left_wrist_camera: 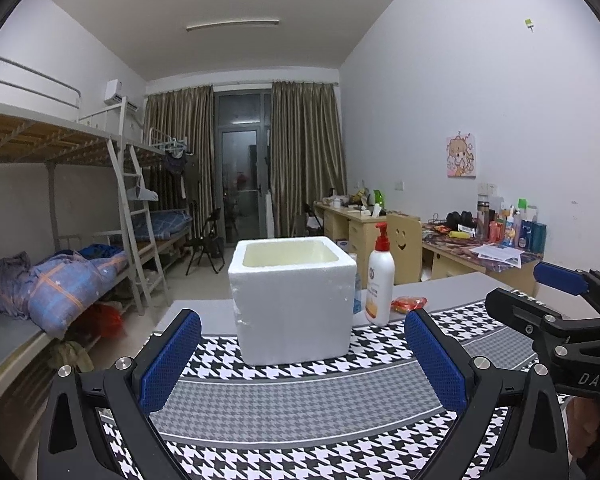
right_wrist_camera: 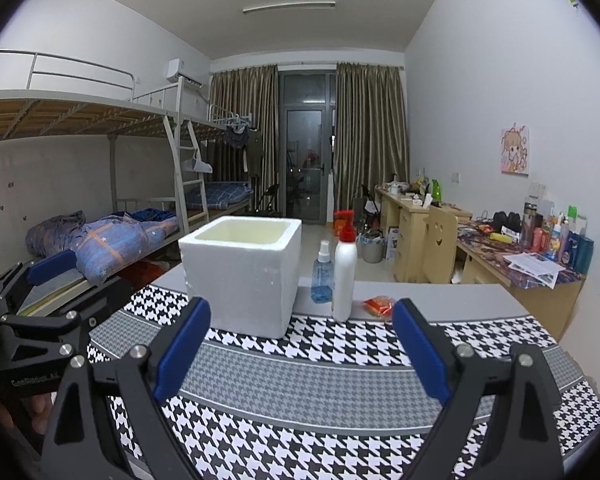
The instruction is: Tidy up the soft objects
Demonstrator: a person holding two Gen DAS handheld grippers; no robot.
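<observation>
The white foam box (left_wrist_camera: 294, 300) stood upright on the houndstooth mat (left_wrist_camera: 300, 400), open mouth up, its inner walls a pale cream against the rough white outside. It was roughly cubic, so no long axis showed; in your left wrist view one flat face looked squarely at you, while in the right wrist view a corner edge turned toward you. At about two o'clock from the box, the white lotion pump bottle (left_wrist_camera: 380, 280) stood upright, its red pump nozzle pointing left in the left view. The blue spray bottle (right_wrist_camera: 322, 276) stood upright between box and pump bottle, just beside both. A small orange-red soft packet (left_wrist_camera: 409, 304) lay flat on the grey table (left_wrist_camera: 452, 284) at the mat's far edge, just right of the pump bottle; whether it touched the bottle could not be told.

Your left gripper (left_wrist_camera: 302, 360) was spread wide, its blue pads (left_wrist_camera: 172, 360) well apart and holding nothing, hovering over the mat with the box framed between them. Your right gripper (right_wrist_camera: 300, 352) was likewise spread wide and empty, its blue pads (right_wrist_camera: 420, 352) clear of everything, the box at its eleven o'clock.
</observation>
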